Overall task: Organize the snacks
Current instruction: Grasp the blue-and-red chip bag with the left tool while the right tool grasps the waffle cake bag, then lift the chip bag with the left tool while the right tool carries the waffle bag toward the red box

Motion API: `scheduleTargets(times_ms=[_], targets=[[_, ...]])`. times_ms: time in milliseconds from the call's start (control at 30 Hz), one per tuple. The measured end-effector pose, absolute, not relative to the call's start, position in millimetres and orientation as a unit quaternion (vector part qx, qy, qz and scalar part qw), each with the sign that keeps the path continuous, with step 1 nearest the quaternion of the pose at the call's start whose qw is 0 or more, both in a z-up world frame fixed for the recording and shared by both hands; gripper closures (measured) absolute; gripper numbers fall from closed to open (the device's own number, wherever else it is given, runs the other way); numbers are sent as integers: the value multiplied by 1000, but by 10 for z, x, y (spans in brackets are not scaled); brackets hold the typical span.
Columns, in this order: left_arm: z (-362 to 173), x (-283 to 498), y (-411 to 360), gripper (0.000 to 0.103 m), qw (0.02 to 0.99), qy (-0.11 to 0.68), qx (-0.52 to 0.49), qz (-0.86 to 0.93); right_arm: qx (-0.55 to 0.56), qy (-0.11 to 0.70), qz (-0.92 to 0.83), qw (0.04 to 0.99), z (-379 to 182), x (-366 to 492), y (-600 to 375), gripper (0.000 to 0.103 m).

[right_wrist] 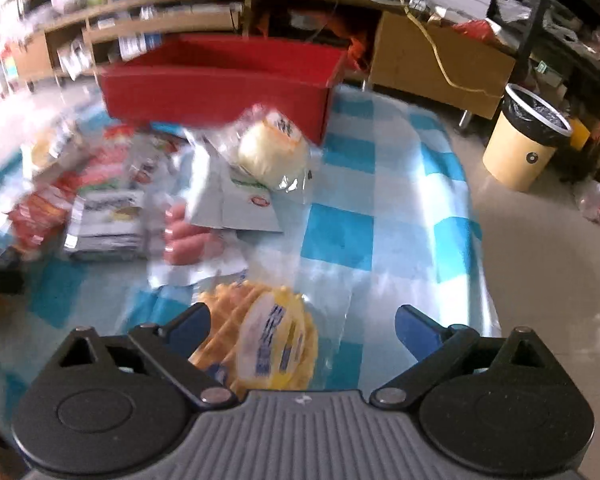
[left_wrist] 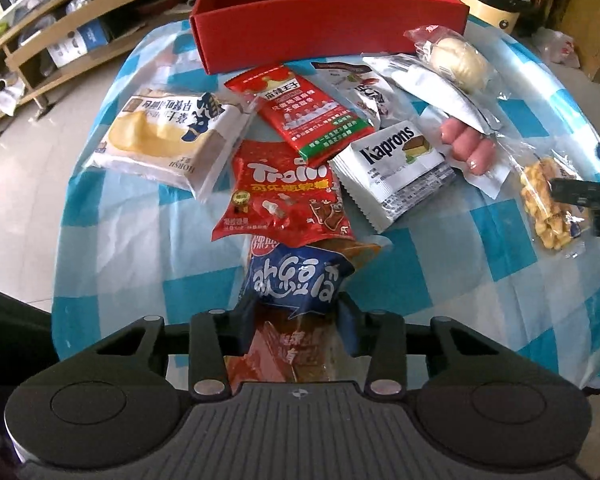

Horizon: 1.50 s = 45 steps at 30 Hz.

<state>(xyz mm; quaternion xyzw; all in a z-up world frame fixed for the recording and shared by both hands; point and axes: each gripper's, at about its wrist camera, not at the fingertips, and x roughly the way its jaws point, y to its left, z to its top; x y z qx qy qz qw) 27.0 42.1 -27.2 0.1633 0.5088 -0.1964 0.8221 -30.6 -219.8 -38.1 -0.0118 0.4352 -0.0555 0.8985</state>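
Several snack packets lie on a blue-and-white checked table (left_wrist: 440, 264) in front of an open red box (left_wrist: 324, 28). My left gripper (left_wrist: 296, 316) is shut on a blue-labelled snack packet (left_wrist: 296, 280) at the near edge. Beyond it lie a red Trolli bag (left_wrist: 280, 196), a white Kaprons pack (left_wrist: 396, 168) and a cream cake pack (left_wrist: 168, 136). My right gripper (right_wrist: 302, 326) is open around a yellow twisted-snack packet (right_wrist: 260, 336), which also shows in the left wrist view (left_wrist: 548, 200). Sausages (right_wrist: 192, 240) and a round white bun (right_wrist: 272, 152) lie ahead of it.
The red box (right_wrist: 220, 88) stands at the table's far edge. A tan bin with a black liner (right_wrist: 524, 140) stands on the floor to the right. Wooden shelves (left_wrist: 40, 52) run along the back. The right wrist view is blurred on its left side.
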Motion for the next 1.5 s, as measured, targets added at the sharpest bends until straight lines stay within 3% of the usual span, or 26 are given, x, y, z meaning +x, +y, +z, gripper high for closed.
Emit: scheduleTargets(times_ms=[100,167,300,333,567,600,667,733,833,967,1333,1400,1433,1500], targets=[[-352,296,358,43,824,505,179,-186,-3,434,-42,900,-494,-219,-2165,6],[-409,320,365,21,827,511,164,-170,5,439,-39,897,-551,-189,-2154,5],[-473,308,344,7,833,504,155,-169,39,454,-33,890,-727,-186,-2167,1],[-490,286,344,0,839,496,160,-155,39,452,-34,890,-730,-197,-2164,1],[-523,323,483,0,845,494,133,-154,45,475,-36,878,-719,-108,-2173,2],[-507,344,480,0,840,504,132,-150,49,477,-39,876,-702,-99,-2171,5],[-470,333,479,13,837,511,130,-145,43,475,-34,878,-661,-142,-2145,21],[-412,295,461,29,834,515,130,-148,40,479,-30,876,-645,-187,-2113,25],[-386,227,439,41,831,521,131,-146,24,475,-23,880,-612,-279,-2063,28],[-325,157,412,47,825,533,98,-160,26,451,-18,892,-455,-397,-2064,28],[162,-15,113,52,848,480,67,-213,25,388,-23,921,106,-514,-1893,29],[228,33,90,57,856,463,62,-220,23,369,-24,929,196,-460,-1883,29],[226,73,89,85,855,463,51,-227,23,365,-25,931,202,-412,-1889,29],[167,197,75,85,845,484,38,-226,26,373,-30,927,187,-277,-1914,29]])
